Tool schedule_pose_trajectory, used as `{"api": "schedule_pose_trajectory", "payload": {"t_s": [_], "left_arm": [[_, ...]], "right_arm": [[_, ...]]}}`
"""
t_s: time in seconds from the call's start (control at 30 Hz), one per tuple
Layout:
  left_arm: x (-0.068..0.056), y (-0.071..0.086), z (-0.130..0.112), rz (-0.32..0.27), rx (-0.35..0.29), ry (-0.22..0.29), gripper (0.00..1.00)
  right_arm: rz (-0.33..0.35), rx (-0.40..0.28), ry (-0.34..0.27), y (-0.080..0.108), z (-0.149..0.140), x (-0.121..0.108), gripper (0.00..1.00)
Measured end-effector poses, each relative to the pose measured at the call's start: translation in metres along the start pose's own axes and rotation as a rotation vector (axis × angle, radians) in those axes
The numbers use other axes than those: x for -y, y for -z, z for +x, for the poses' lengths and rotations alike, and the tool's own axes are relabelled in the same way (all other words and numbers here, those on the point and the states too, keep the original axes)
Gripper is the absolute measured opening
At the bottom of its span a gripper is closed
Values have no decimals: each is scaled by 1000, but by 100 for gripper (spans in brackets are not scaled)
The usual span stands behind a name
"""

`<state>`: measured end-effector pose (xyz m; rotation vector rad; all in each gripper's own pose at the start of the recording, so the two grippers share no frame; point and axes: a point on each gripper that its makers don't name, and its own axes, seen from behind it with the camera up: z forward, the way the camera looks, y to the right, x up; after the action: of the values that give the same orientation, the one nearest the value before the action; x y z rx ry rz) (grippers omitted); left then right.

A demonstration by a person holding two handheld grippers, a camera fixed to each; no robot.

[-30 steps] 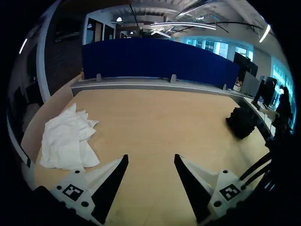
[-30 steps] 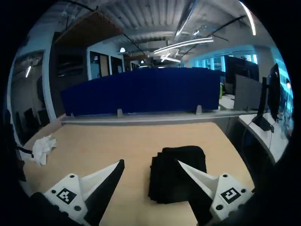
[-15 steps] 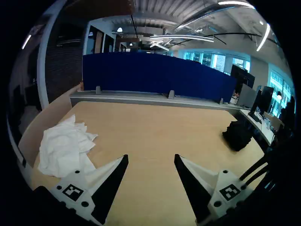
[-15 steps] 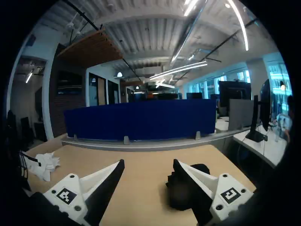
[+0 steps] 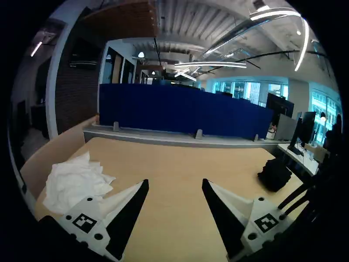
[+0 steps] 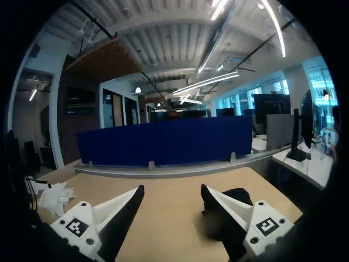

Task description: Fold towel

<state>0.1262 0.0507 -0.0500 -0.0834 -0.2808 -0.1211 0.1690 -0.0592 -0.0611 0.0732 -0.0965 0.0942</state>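
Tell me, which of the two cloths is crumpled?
The white towel, a rumpled heap on the left; the black cloth sits in a compact pile on the right.

The near edge of the white towel (image 5: pixel 74 185) is hidden behind the left finger of the left gripper (image 5: pixel 175 180). The black cloth pile (image 6: pixel 237 195) is half hidden behind the right finger of the right gripper (image 6: pixel 172 187), and its near side is blurred.

Your table (image 5: pixel 174 161): pale wood look, smooth, matt.
White towel (image 5: pixel 72 185): soft matt cloth, rumpled.
Black pile (image 5: pixel 275 174): dark matt cloth.
Divider (image 5: pixel 183 109): blue, cloth-like, matt.
Your left gripper (image 5: pixel 174 181): smooth plastic, white and black.
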Motion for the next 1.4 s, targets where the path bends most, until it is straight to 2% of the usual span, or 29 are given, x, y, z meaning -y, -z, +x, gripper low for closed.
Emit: {"api": "schedule_pose_trajectory", "payload": {"t_s": [0.07,0.17,0.27,0.37,0.47,0.67,0.8,0.97,1.17,1.27,1.4], "left_arm": [[2,2,11,0,-49,11,90],[14,4,24,30,-109,19,90],[26,7,34,83,-146,-7,90],[26,8,39,102,-166,-48,90],[23,8,41,98,-179,-68,90],[25,6,37,103,-197,-72,90],[31,2,29,117,-196,-73,90],[37,-4,26,147,-217,-116,90],[32,-11,24,149,-263,-175,90],[32,-13,20,153,-283,-183,90],[38,-18,8,159,-299,-180,90]], "right_arm": [[8,5,-3,0,-1,2,100],[8,15,2,-1,-4,4,100],[15,27,15,-2,-7,8,100],[15,44,30,-4,-12,9,100],[18,54,35,-5,-14,12,100],[31,69,27,-8,-16,17,100],[50,75,5,-9,-15,22,100],[52,103,-9,-13,-21,22,100],[27,152,37,-22,-35,20,100],[37,175,58,-26,-43,23,100],[45,193,79,-33,-49,28,100]]}}
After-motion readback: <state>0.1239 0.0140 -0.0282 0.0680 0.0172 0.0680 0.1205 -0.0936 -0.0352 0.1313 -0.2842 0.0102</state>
